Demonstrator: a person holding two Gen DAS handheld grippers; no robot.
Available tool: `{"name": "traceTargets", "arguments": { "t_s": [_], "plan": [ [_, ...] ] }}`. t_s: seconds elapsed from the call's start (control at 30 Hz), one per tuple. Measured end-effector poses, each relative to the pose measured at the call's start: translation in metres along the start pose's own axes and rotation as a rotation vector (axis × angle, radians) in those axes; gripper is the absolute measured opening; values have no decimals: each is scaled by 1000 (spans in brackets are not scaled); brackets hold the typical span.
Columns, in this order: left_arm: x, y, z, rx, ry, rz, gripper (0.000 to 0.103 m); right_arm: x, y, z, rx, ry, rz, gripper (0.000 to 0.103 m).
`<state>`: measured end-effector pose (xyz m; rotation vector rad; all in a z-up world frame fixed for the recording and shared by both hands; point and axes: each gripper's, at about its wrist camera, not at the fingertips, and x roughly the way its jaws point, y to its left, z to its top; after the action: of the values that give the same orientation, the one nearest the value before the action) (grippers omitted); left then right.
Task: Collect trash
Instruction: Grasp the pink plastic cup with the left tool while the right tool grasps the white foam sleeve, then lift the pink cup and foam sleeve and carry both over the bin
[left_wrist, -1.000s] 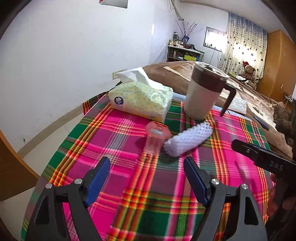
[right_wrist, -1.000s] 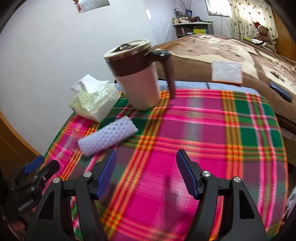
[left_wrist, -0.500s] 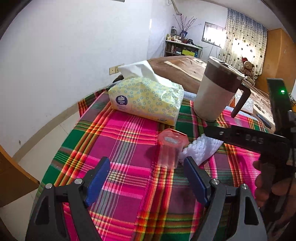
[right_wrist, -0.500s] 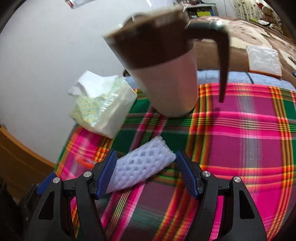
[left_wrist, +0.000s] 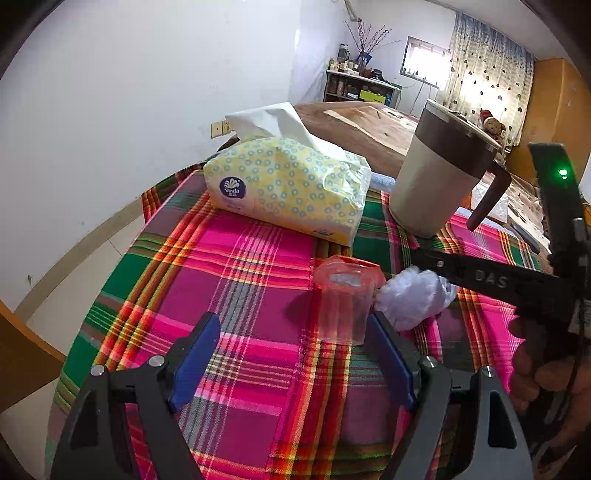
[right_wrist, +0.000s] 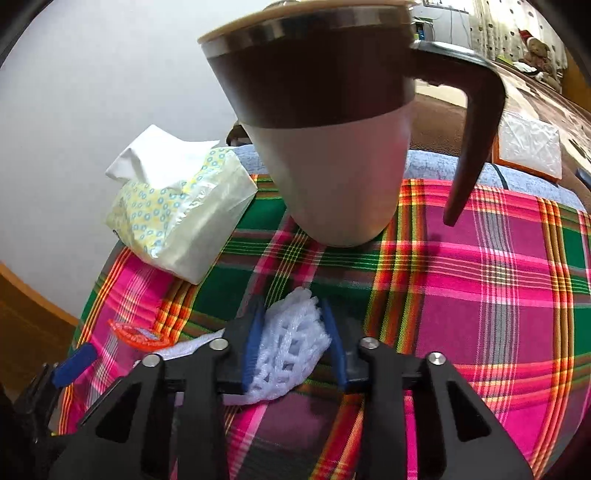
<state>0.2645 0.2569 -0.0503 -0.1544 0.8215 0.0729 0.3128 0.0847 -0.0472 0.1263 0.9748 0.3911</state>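
Note:
A white foam net sleeve (right_wrist: 290, 350) lies on the plaid tablecloth (right_wrist: 480, 295). My right gripper (right_wrist: 293, 345) is shut on it, squeezing it between the blue pads; it also shows in the left wrist view (left_wrist: 413, 295). An upside-down clear plastic cup (left_wrist: 343, 299) with a red rim stands just left of the sleeve; its red rim shows in the right wrist view (right_wrist: 138, 334). My left gripper (left_wrist: 291, 354) is open and empty, just short of the cup, its right pad beside the cup's base.
A yellow tissue pack (left_wrist: 288, 188) lies at the table's back left. A large brown-and-cream mug (left_wrist: 439, 181) with a handle stands behind the sleeve. A bed with a brown blanket (left_wrist: 362, 125) lies beyond the table. A white wall is on the left.
My right gripper moved in over the foam sleeve and closed on it, crumpling it. My left gripper advanced toward the cup and stayed open.

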Motion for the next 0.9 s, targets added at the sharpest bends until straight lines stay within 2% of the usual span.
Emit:
{"name": "traceTargets", "arguments": {
  "t_s": [0.2,0.27,0.57,0.67,0.7,0.77,0.8,0.87,0.9],
  "plan": [
    [9,-6,1,23,19,-8,81,-16,-11,-9,-40,-25,-12,23],
    [12,-8,2,31,24,-4,75,-23,-22,-6,-27,-34,-23,23],
    [22,-19,13,54,15,-13,75,-45,-54,-14,10,-57,-47,22],
    [28,-21,17,37,30,-49,73,-44,-57,-15,20,-53,-36,22],
    [30,-22,18,36,29,-48,71,-44,-57,-14,19,-54,-34,22],
    [32,-24,20,41,30,-35,57,-40,-55,-11,19,-54,-34,22],
    [31,-24,20,41,27,-38,54,-41,-58,-12,20,-54,-31,22],
    [29,-26,20,49,20,-33,35,-34,-56,-5,21,-53,-28,22],
    [30,-25,20,46,20,-27,33,-34,-59,-5,23,-53,-26,22]
  ]
}}
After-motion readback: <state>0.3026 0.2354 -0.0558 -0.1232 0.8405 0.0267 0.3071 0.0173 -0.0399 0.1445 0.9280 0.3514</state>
